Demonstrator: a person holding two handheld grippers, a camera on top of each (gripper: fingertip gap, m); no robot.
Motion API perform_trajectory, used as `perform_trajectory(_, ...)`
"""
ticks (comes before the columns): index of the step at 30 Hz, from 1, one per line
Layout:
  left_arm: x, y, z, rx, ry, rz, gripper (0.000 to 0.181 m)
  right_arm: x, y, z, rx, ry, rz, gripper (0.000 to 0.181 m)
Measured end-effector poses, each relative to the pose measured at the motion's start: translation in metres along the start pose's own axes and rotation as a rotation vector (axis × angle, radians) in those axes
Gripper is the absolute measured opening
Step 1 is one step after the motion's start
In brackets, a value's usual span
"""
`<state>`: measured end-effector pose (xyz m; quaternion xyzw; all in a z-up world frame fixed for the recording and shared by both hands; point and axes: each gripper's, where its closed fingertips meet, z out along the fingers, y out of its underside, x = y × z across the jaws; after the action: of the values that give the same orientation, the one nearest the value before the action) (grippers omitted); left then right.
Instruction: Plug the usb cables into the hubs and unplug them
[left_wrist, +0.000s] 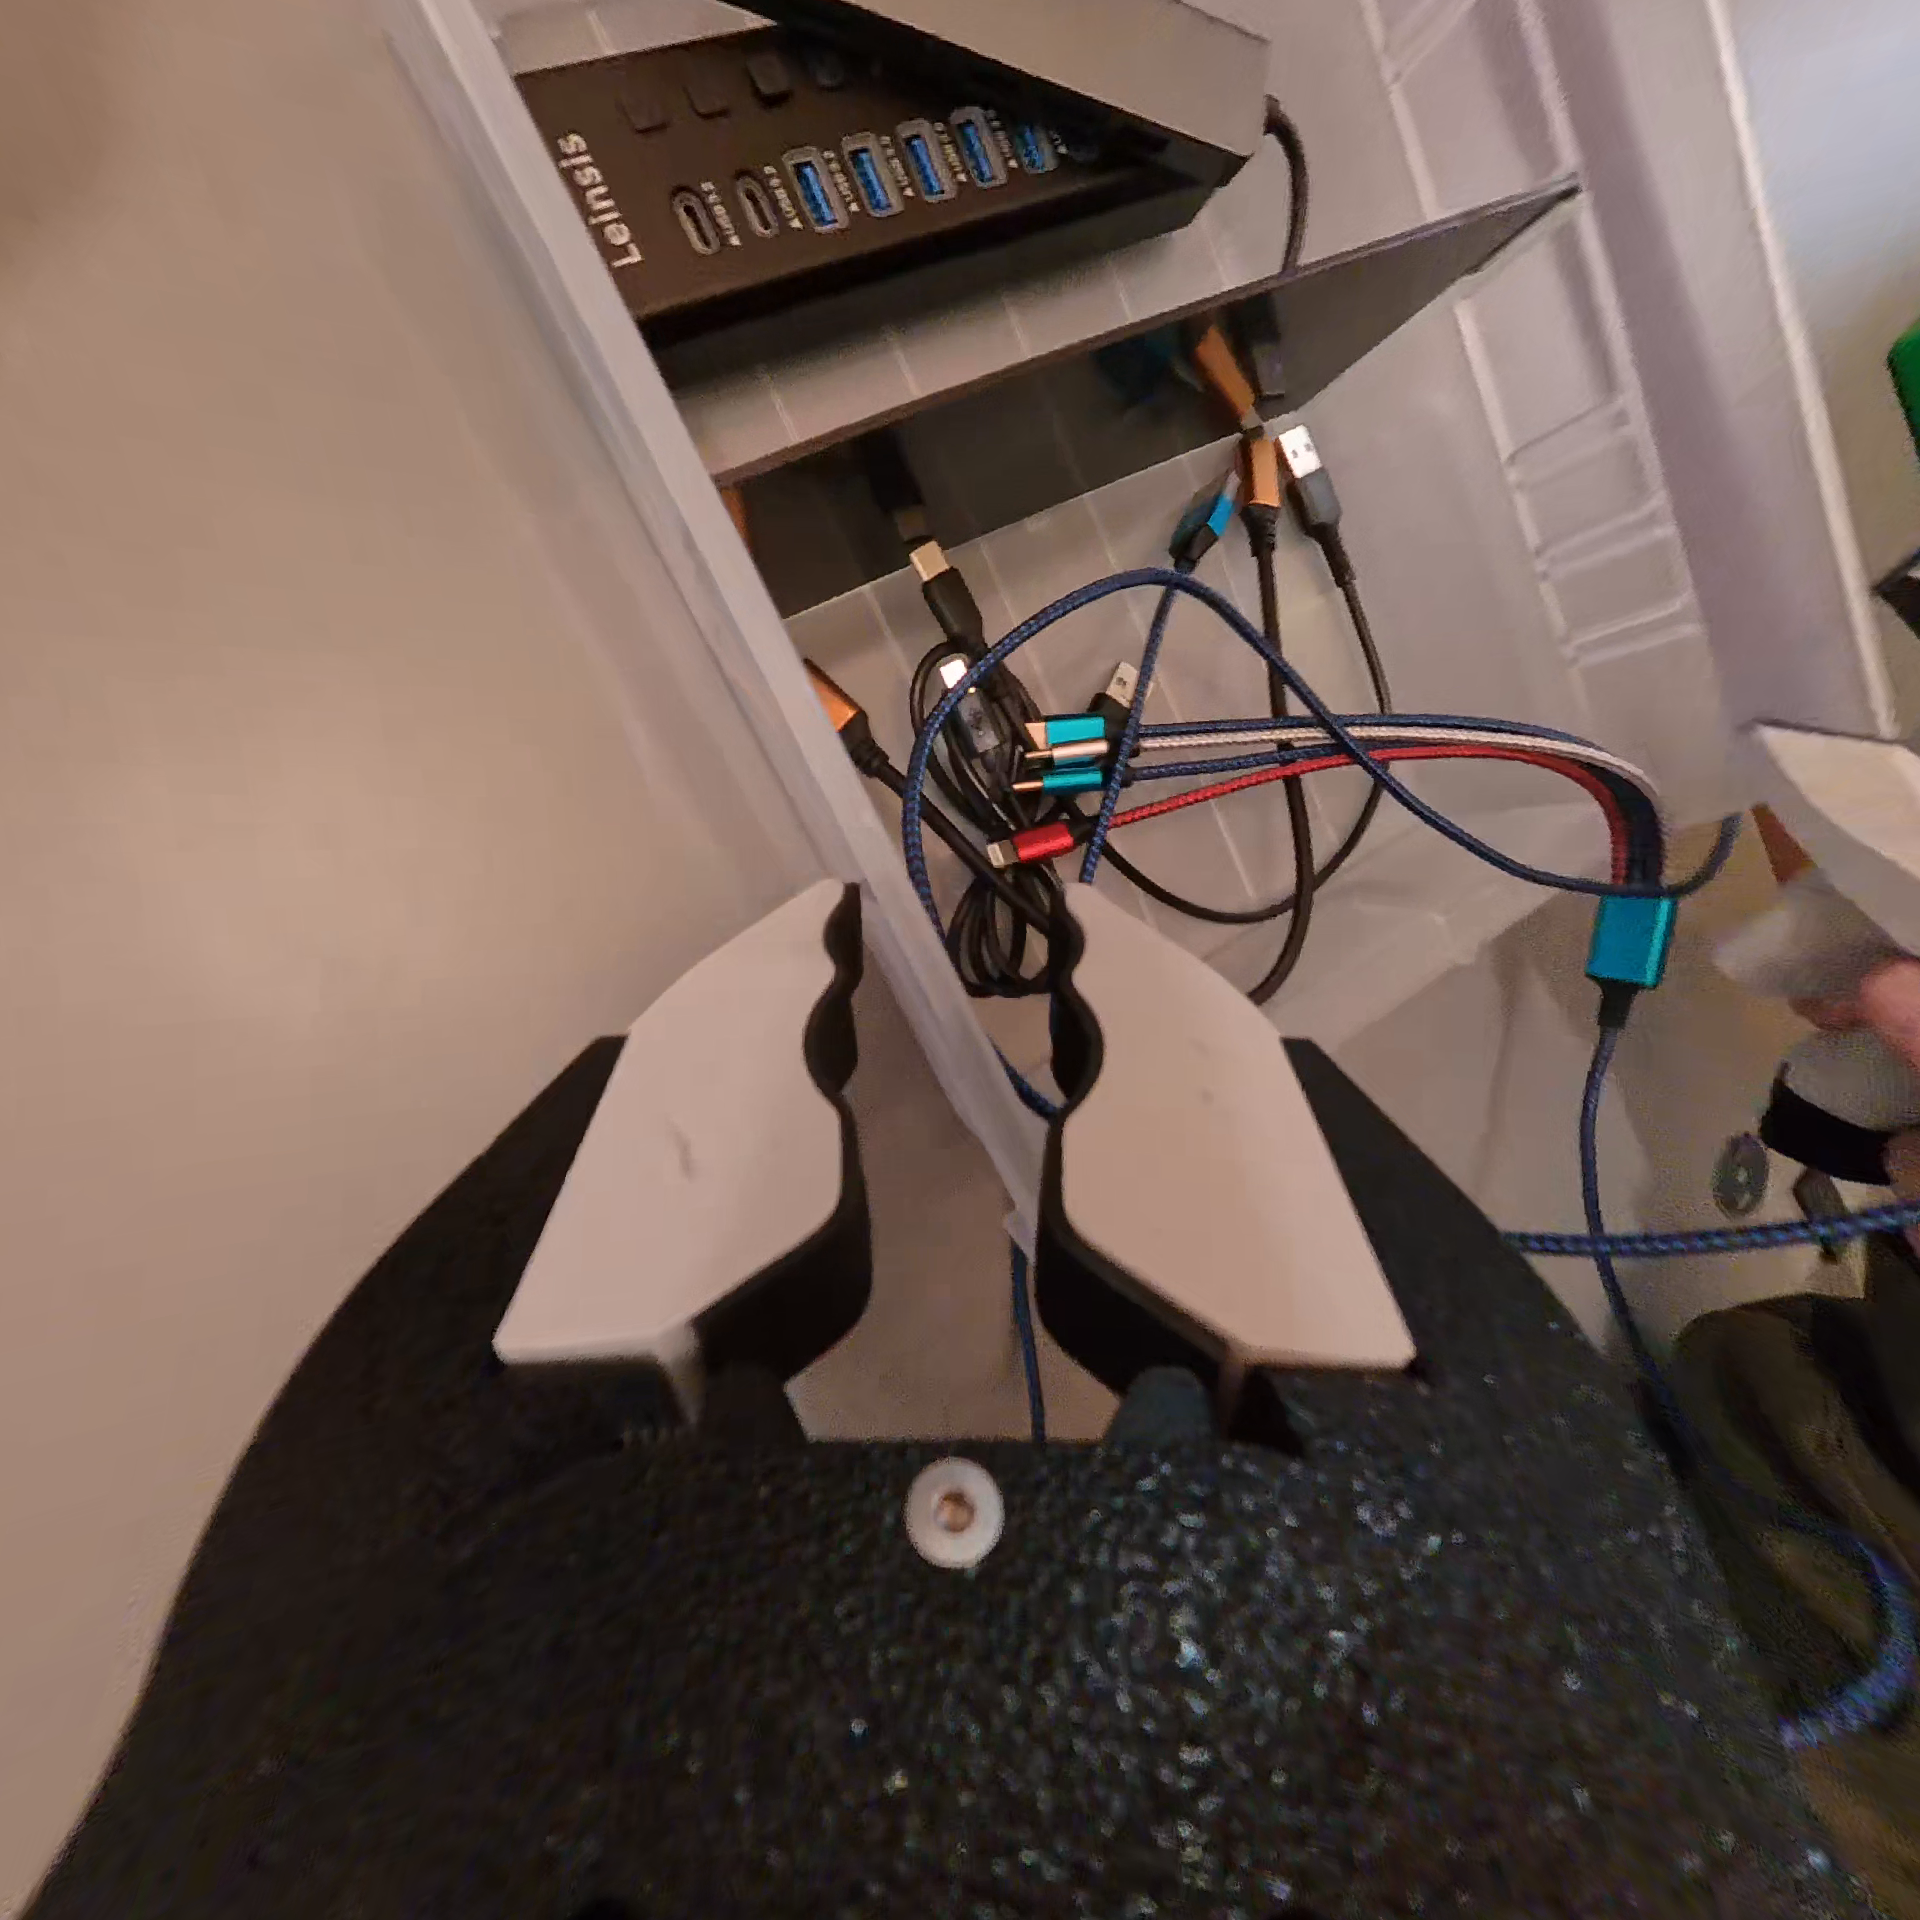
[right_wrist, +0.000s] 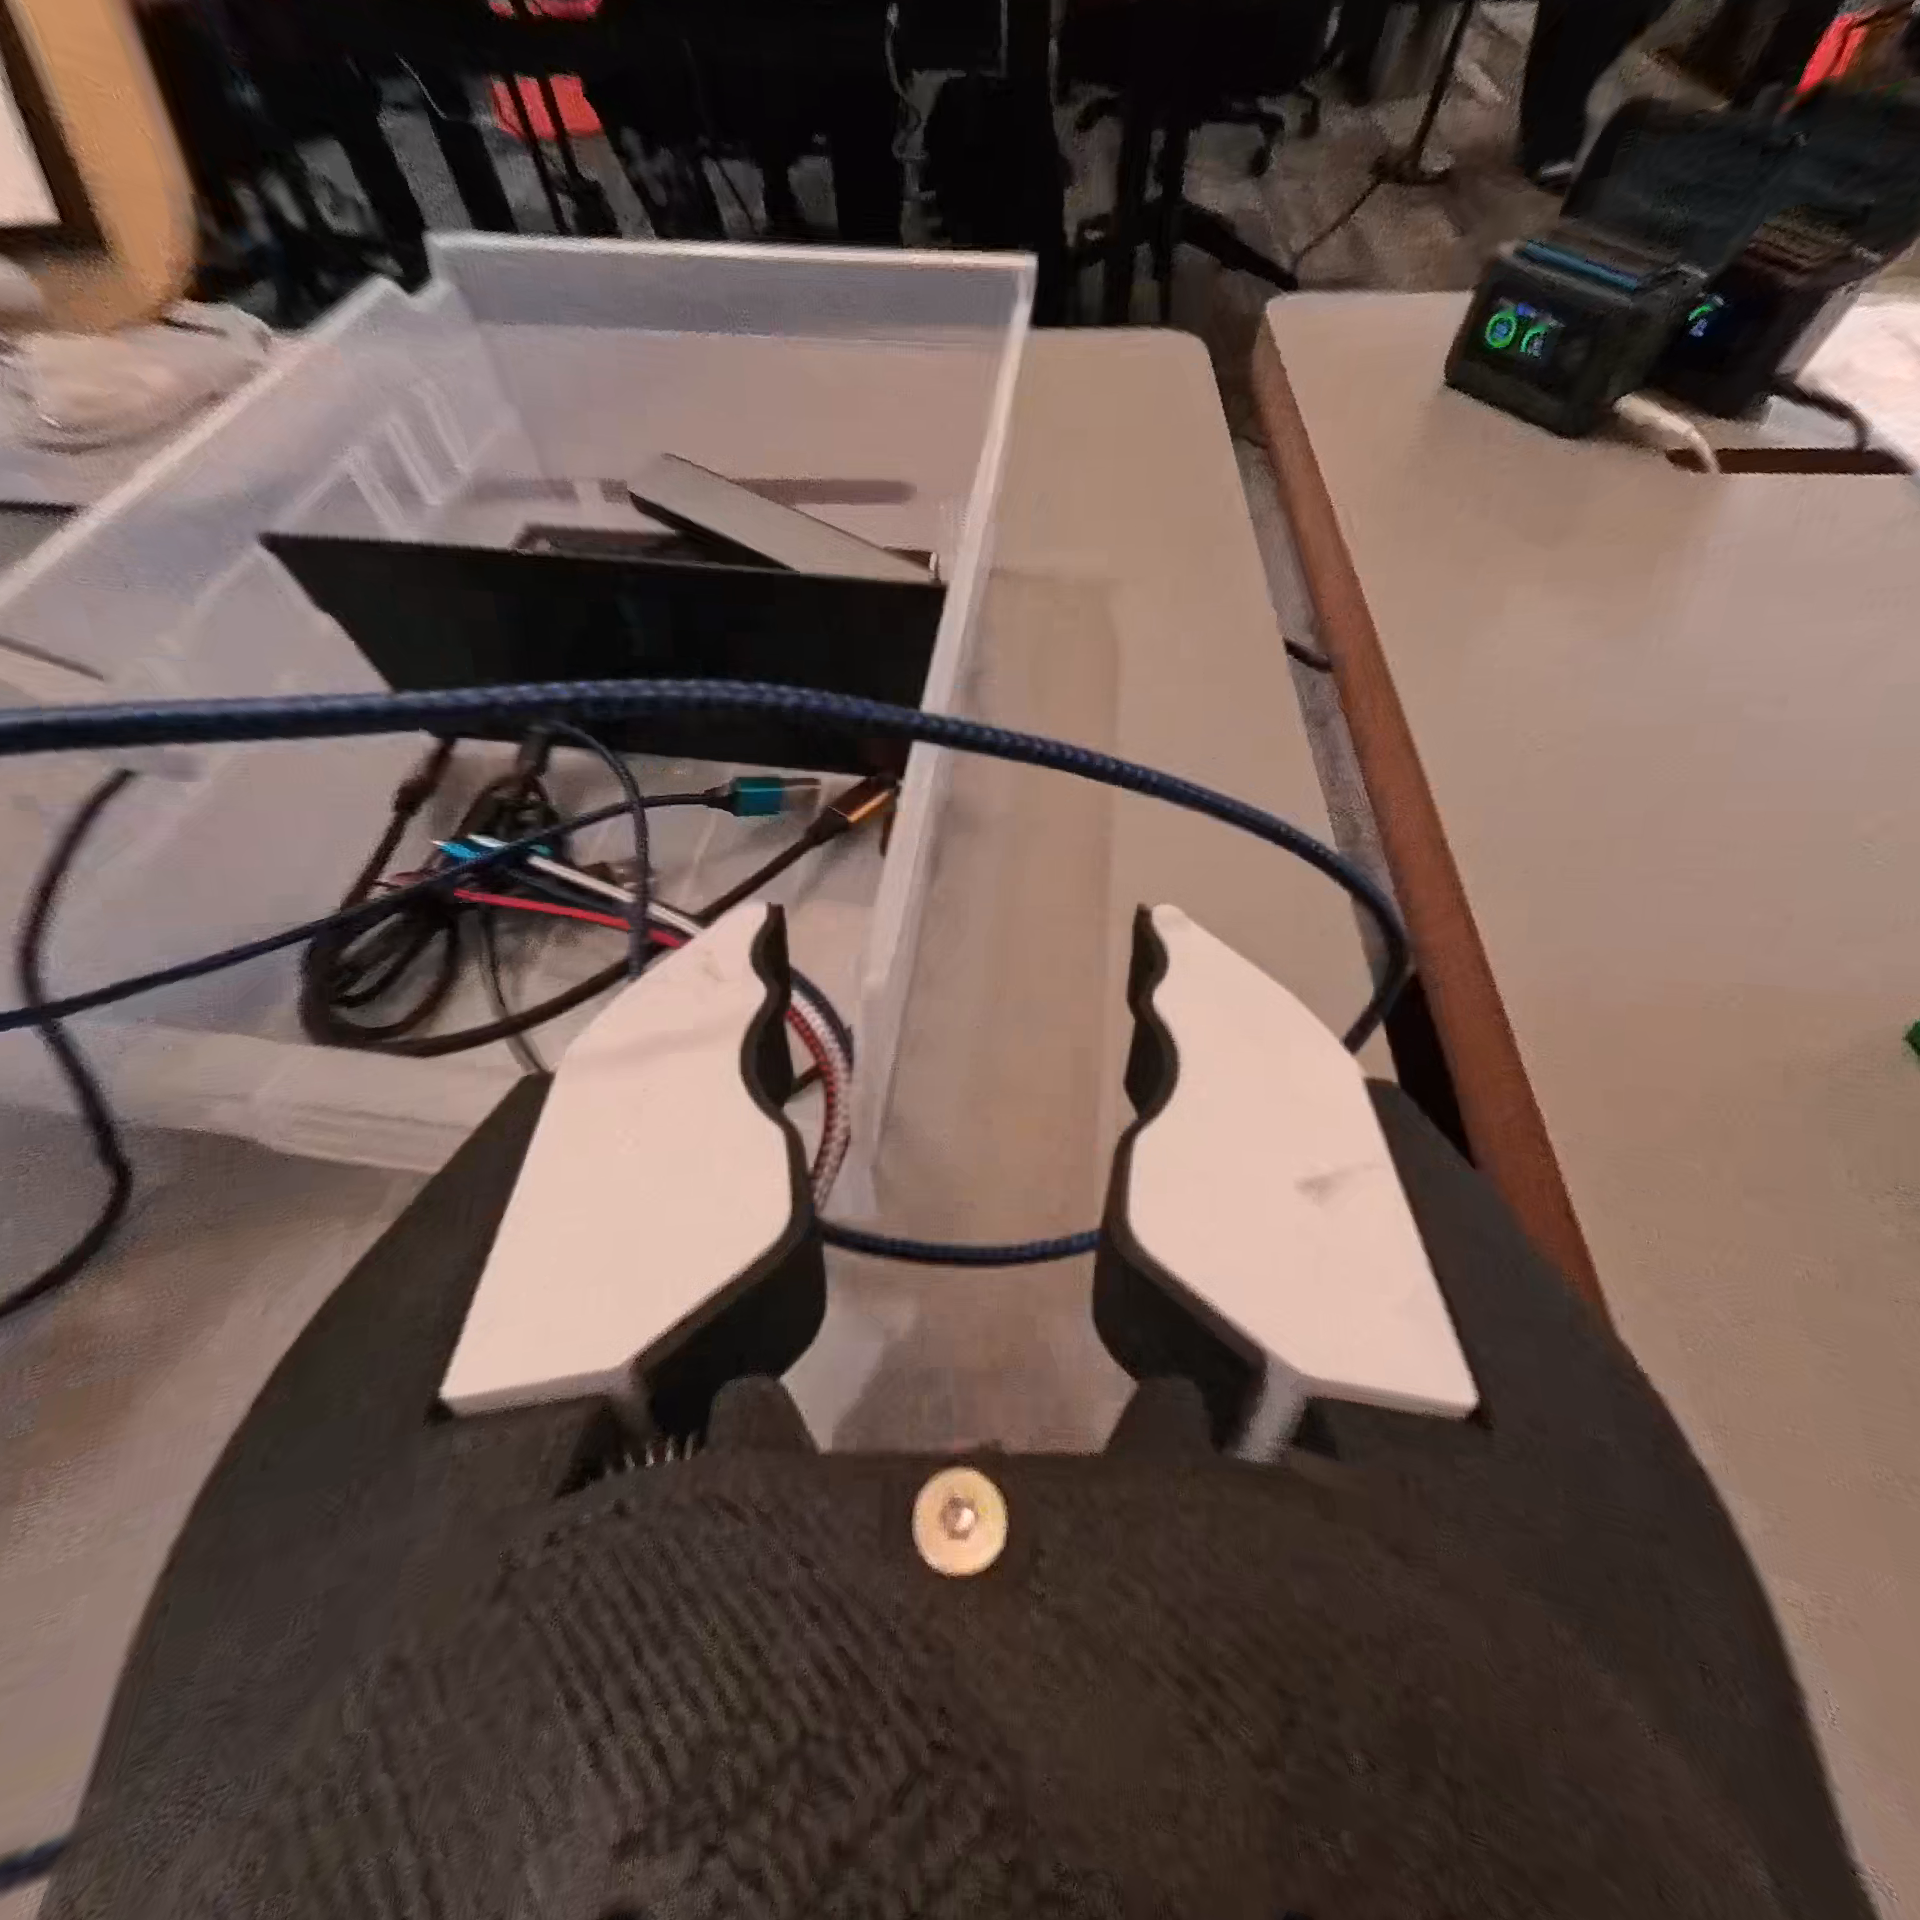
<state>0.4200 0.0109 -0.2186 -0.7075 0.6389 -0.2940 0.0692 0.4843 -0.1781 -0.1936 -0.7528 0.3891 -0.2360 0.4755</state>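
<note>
Both claws are wide open and hold nothing: the left gripper (left_wrist: 961, 904) straddles the clear plastic bin's thin wall (left_wrist: 727, 665), the long black USB hub (left_wrist: 873, 177) lies upper middle, and the right gripper (right_wrist: 956, 914) hangs by a woven blue cable (right_wrist: 727, 701).

Bin (right_wrist: 727, 281): clear, faintly frosted plastic, smooth, ribbed on one wall.
Hub (left_wrist: 883, 187): black casing, smooth with a slight sheen; glossy blue port inserts.
Blue cable (right_wrist: 727, 707): braided cloth sheath, rough weave.
Teal plug (left_wrist: 1629, 940): brushed metallic shell, satin.
Red cable (left_wrist: 1299, 774): woven cloth sheath.
Black cables (left_wrist: 1288, 862): smooth rubbery plastic.
Left gripper (left_wrist: 961, 935): grainy, speckled matt black body; smooth matt white finger plates.
Right gripper (right_wrist: 956, 935): black body with layered ridged texture; white plates matt.
Table (right_wrist: 1662, 831): smooth matt beige top, brown wood-look edge.
</note>
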Motion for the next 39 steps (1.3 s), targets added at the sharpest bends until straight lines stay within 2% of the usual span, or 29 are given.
perform_trajectory(1, -0.001, 0.0, 0.002, 0.013, -0.008, -0.004, 0.033, -0.001, 0.005, 0.011, -0.051, 0.009, -0.013, 0.059)
perform_trajectory(3, -0.005, -0.002, 0.003, 0.048, -0.044, 0.009, 0.028, -0.017, 0.004, 0.021, -0.077, -0.081, -0.01, 0.01)
perform_trajectory(6, -0.024, -0.006, -0.002, 0.124, -0.181, 0.105, 0.015, -0.034, -0.001, 0.022, -0.078, -0.087, -0.081, 0.011)
perform_trajectory(8, -0.034, -0.003, -0.01, 0.145, -0.199, 0.087, 0.01, -0.05, -0.003, 0.016, -0.069, -0.085, -0.1, 0.012)
perform_trajectory(12, -0.059, 0.016, -0.046, 0.207, -0.269, 0.138, 0.008, -0.099, -0.004, -0.009, -0.042, -0.118, -0.098, 0.015)
perform_trajectory(15, -0.08, 0.044, -0.085, 0.256, -0.298, 0.133, 0.008, -0.145, -0.013, -0.031, 0.03, -0.125, -0.095, 0.014)
perform_trajectory(19, -0.126, 0.095, -0.144, 0.295, -0.339, 0.078, 0.008, -0.227, -0.016, -0.054, 0.054, -0.168, -0.15, 0.014)
perform_trajectory(24, -0.196, 0.164, -0.213, 0.298, -0.437, 0.0, 0.007, -0.337, -0.002, -0.063, 0.064, -0.3, -0.158, 0.015)
perform_trajectory(28, -0.244, 0.209, -0.245, 0.282, -0.465, -0.052, 0.008, -0.403, 0.01, -0.066, 0.069, -0.344, -0.175, 0.016)
perform_trajectory(35, -0.286, 0.236, -0.274, 0.289, -0.441, -0.057, 0.008, -0.461, 0.02, -0.075, 0.074, -0.409, -0.181, 0.025)
perform_trajectory(36, -0.29, 0.238, -0.274, 0.291, -0.436, -0.055, 0.008, -0.467, 0.023, -0.076, 0.068, -0.413, -0.215, 0.031)
perform_trajectory(39, -0.295, 0.25, -0.268, 0.271, -0.4, -0.061, 0.009, -0.486, 0.053, -0.086, -0.06, -0.515, -0.35, 0.075)
